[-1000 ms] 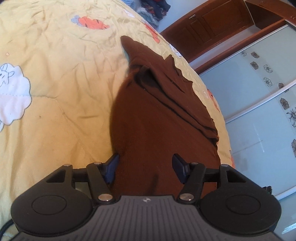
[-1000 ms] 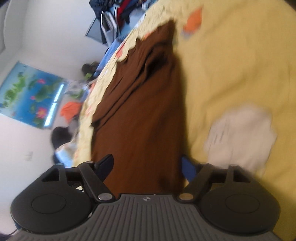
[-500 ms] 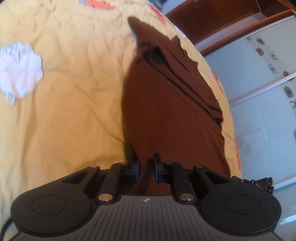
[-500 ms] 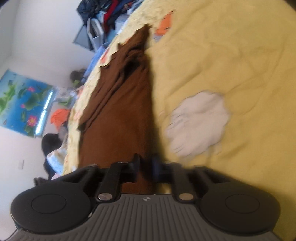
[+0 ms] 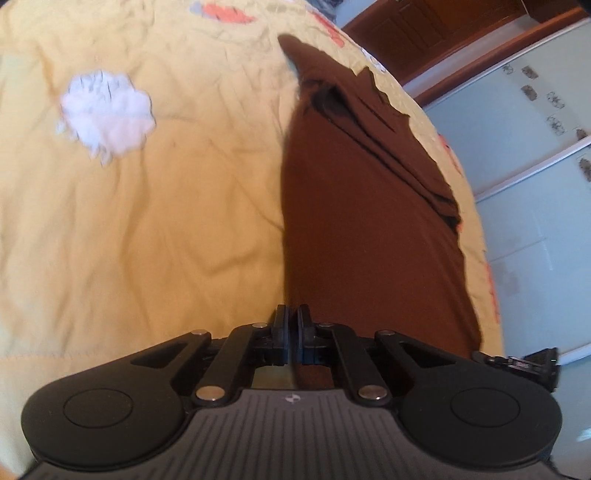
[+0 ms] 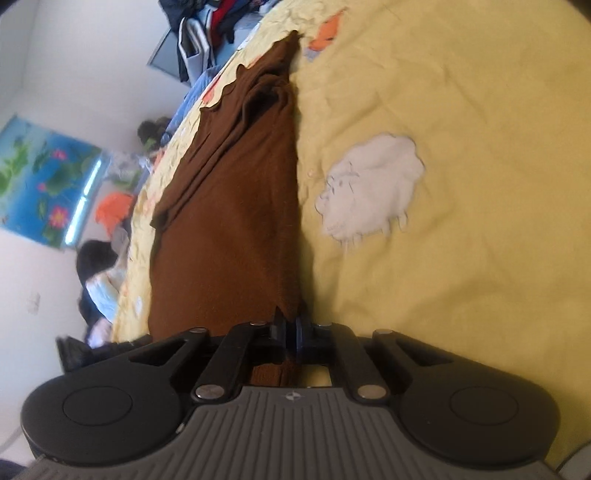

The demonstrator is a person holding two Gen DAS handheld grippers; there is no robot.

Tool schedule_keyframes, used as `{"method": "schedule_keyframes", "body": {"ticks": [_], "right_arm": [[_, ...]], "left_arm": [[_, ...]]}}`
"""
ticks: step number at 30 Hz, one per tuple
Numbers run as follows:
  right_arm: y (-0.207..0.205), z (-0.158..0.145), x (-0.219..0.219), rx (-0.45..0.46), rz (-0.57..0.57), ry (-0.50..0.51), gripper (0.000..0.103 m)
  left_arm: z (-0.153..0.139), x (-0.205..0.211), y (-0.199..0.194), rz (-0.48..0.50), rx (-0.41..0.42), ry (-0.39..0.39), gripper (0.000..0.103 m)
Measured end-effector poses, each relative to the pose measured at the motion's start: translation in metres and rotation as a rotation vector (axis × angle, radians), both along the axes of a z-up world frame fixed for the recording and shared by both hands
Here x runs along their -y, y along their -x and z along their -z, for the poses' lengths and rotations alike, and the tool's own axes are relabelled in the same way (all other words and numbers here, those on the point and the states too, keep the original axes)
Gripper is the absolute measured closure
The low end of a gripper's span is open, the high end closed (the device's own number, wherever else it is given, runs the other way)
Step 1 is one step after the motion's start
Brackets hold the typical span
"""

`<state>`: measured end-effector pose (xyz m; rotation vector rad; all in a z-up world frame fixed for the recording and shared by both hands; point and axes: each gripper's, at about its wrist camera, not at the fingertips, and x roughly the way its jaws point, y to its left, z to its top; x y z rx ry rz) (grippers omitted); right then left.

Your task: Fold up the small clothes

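Note:
A brown garment point(image 5: 369, 229) lies lengthwise on the yellow bedspread point(image 5: 147, 221), folded into a long strip with its sleeve gathered on top at the far end. My left gripper point(image 5: 292, 321) is shut on the garment's near left edge. In the right wrist view, the same garment point(image 6: 229, 229) runs away from my right gripper point(image 6: 290, 326). Its jaws are closing, and the near right corner of the cloth is pinched between the pads.
The bedspread point(image 6: 461, 258) has a white sheep patch point(image 6: 369, 184), also the sheep patch point(image 5: 107, 112). Glass sliding doors point(image 5: 535, 184) stand past the bed's edge. A clothes pile point(image 6: 207, 26) lies at the far end. A person point(image 6: 99, 273) is beside the bed.
Both grippers stood open around the garment's near end and have closed onto its near edge. Each has shifted toward its own side of the cloth.

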<state>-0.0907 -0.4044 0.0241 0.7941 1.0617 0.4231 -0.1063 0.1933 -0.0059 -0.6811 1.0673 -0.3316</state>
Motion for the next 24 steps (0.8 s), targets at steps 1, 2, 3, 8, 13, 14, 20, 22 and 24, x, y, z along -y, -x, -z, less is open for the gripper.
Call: {"method": "schedule_keyframes", "body": {"ticks": [1,2,3,8,13,14,20,22,24], "right_arm": [[0.002,0.0,-0.003,-0.002,-0.002,-0.019,0.079],[0.006,0.0,-0.007,0.001,-0.012,-0.049,0.056],[0.01,-0.002,-0.011,0.016,-0.031,-0.087,0.032],[0.02,-0.005,-0.039,0.028,-0.11,-0.119,0.026],[0.02,0.0,-0.052,-0.018,-0.151,-0.003,0.09],[0.025,-0.002,-0.049,-0.006,-0.154,-0.004,0.09],[0.046,0.004,-0.019,0.005,-0.099,-0.005,0.098],[0.043,0.005,-0.022,0.005,-0.101,-0.01,0.095],[0.034,-0.003,-0.026,0.006,-0.114,0.01,0.071]], "left_arm": [[0.001,0.004,0.002,0.029,-0.015,0.025,0.09],[0.003,0.009,0.004,0.054,-0.028,0.048,0.084],[0.004,0.013,0.007,0.064,-0.015,0.074,0.071],[0.001,0.027,0.015,0.066,0.041,0.136,0.03],[0.002,0.033,0.017,0.079,-0.004,0.013,0.095],[0.0,0.029,0.02,0.075,0.003,0.003,0.095],[-0.003,0.015,0.029,0.097,0.025,-0.057,0.092],[-0.013,0.012,0.023,0.124,0.028,-0.067,0.085],[-0.032,0.008,0.012,0.115,0.065,-0.13,0.078]]}}
